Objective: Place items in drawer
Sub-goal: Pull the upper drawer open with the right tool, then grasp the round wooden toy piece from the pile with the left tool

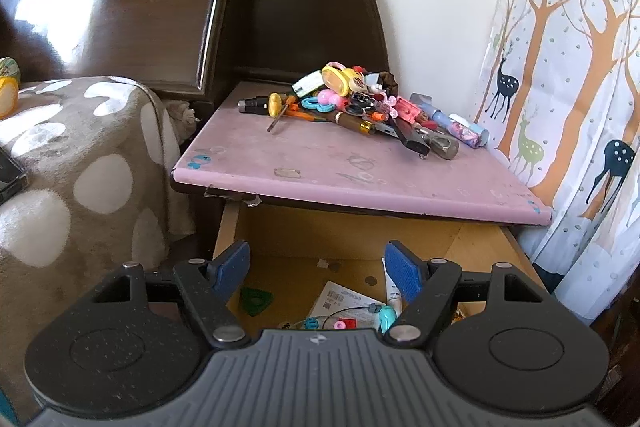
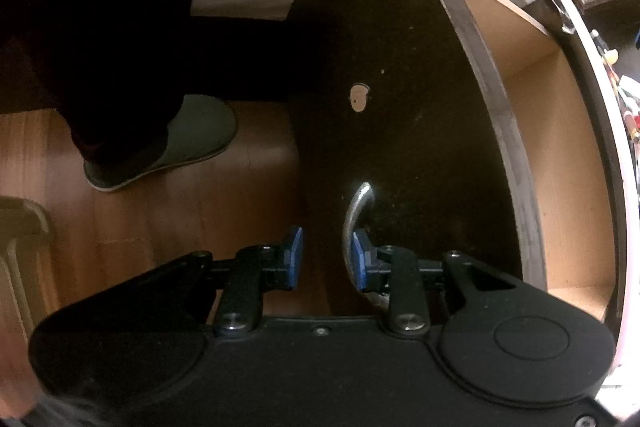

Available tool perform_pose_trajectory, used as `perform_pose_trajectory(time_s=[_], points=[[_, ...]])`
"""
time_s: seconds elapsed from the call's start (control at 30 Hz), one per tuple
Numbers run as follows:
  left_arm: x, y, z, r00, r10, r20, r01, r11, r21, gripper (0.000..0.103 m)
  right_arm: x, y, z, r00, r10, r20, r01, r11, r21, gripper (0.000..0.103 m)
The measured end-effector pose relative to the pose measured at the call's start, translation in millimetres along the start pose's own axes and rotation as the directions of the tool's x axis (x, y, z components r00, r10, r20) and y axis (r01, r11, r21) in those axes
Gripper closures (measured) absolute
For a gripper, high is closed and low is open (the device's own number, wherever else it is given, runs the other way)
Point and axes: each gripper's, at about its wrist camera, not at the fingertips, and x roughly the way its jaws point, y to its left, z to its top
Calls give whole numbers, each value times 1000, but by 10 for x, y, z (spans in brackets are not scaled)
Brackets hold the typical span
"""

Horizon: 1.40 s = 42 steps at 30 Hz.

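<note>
Light wooden drawer (image 1: 348, 239) stands open below cluttered pink worktop (image 1: 360, 167); left gripper (image 1: 318, 265) fingers apart, right gripper (image 2: 326, 257) fingers apart beside curved metal handle (image 2: 356, 211), so lift items singly.

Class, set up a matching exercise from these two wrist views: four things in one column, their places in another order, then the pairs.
Things
1. pile of small items
2. green triangle
3. metal drawer handle
4. slipper

Places
A. on the wooden floor
B. on the pink tabletop
C. beside the right gripper's fingers
D. inside the open drawer

Pairs: 1-B, 2-D, 3-C, 4-A
</note>
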Motion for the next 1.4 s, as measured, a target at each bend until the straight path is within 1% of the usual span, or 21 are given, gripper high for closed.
perform_pose_trajectory(time_s=[0.13, 0.27, 0.43, 0.53, 0.63, 0.73, 0.8, 0.83, 0.87, 0.93, 1.07, 1.13, 1.4], points=[[-8, -49, -6, 1000, -8, -2, 8, 1000, 18, 28, 52, 48, 25, 1000, -8, 4, 7, 1000, 21, 75], [8, -124, 54, 1000, -22, 3, 22, 999, 24, 28, 100, 75, 47, 1000, -11, 8, 11, 999, 50, 75], [26, -208, 87, 1000, -26, 2, 26, 999, 41, 28, 84, 68, 45, 1000, -15, 19, 13, 996, 83, 75], [29, -232, 109, 1000, -19, 1, 19, 999, 35, 28, 91, 91, 29, 999, -17, 33, 14, 997, 76, 75], [26, -248, 145, 1000, -10, 5, 9, 1000, 25, 28, 105, 125, -1, 999, -14, 53, 13, 1000, 25, 75], [56, -277, 200, 1000, 17, 6, -17, 1000, 20, 28, 103, 132, -39, 997, -13, 73, 13, 1000, 6, 75], [104, -312, 244, 1000, 27, -1, -27, 1000, 11, 28, 103, 143, -55, 996, -17, 84, 16, 1000, 3, 72], [135, -333, 267, 1000, 31, -6, -31, 1000, 5, 28, 102, 153, -61, 996, -19, 90, 19, 1000, 7, 68], [173, -365, 291, 999, 33, -13, -33, 999, 7, 28, 102, 169, -67, 996, -20, 93, 19, 1000, 8, 62], [273, -465, 341, 999, 35, -30, -33, 999, 37, 28, 107, 194, -72, 995, -20, 96, 19, 1000, 10, 57], [530, -701, 536, 999, 34, -42, -29, 995, 97, 28, 107, 189, -83, 994, -16, 108, 15, 1000, 10, 56], [673, -816, 661, 998, 49, -29, -46, 992, 116, 28, 112, 182, -81, 993, -14, 113, 13, 1000, 12, 55], [1327, -995, 1124, 991, 129, 22, -131, 974, 185, 28, 98, 170, -107, 992, -6, 130, 7, 1000, -9, 55]])
